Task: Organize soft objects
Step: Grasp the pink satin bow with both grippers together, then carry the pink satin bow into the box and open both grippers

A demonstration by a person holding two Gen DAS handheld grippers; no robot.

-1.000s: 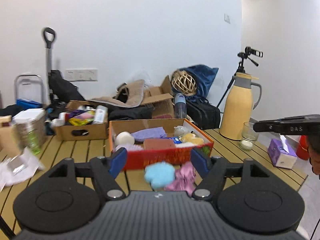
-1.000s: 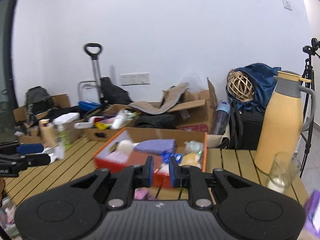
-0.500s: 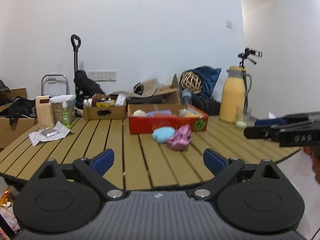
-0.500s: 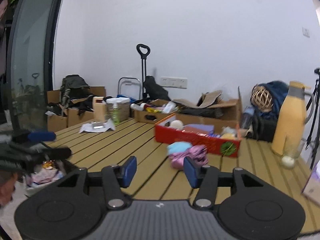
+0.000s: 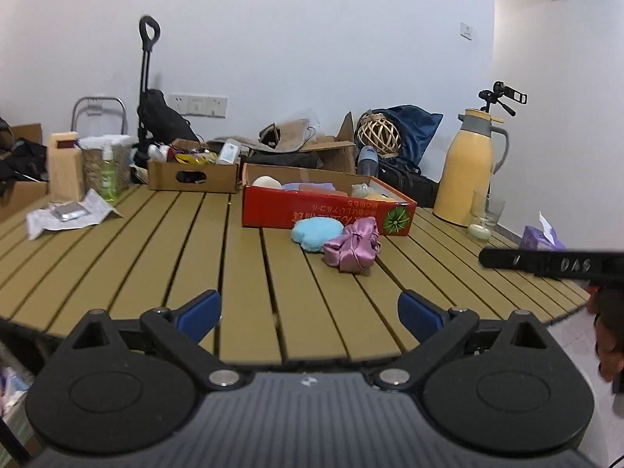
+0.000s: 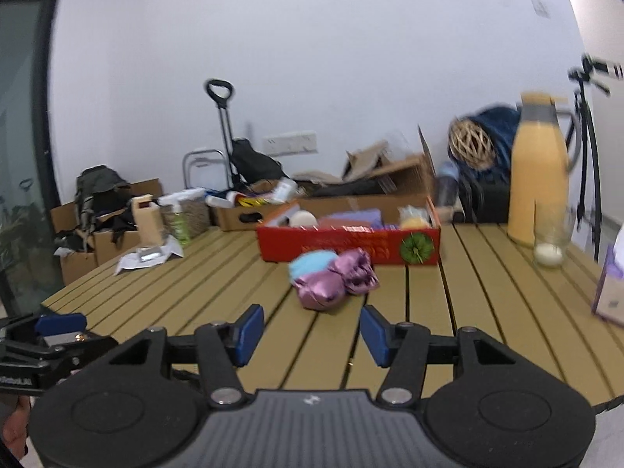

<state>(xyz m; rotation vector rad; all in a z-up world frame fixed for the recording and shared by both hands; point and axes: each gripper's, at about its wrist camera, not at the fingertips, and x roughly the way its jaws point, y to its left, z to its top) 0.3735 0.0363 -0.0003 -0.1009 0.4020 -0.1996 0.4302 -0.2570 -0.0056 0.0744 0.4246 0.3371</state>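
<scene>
- The slatted wooden table (image 5: 117, 265) fills the middle of both views.
- The red cardboard box (image 5: 327, 210) sits centre frame, soft items inside.
- The yellow thermos jug (image 5: 466, 171) stands upright at right.
- The pink satin pouch (image 5: 353, 247) and blue sponge (image 5: 314, 234) touch, just before the box.
- The left gripper (image 5: 308, 310) is spread wide, empty.
- The right gripper (image 6: 311, 329), jaws just opening, holds nothing.

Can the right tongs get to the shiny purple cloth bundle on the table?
Probably yes. The right tongs are open and empty, the shiny purple cloth bundle lies straight ahead, and only bare wooden slatted table lies between.
</scene>
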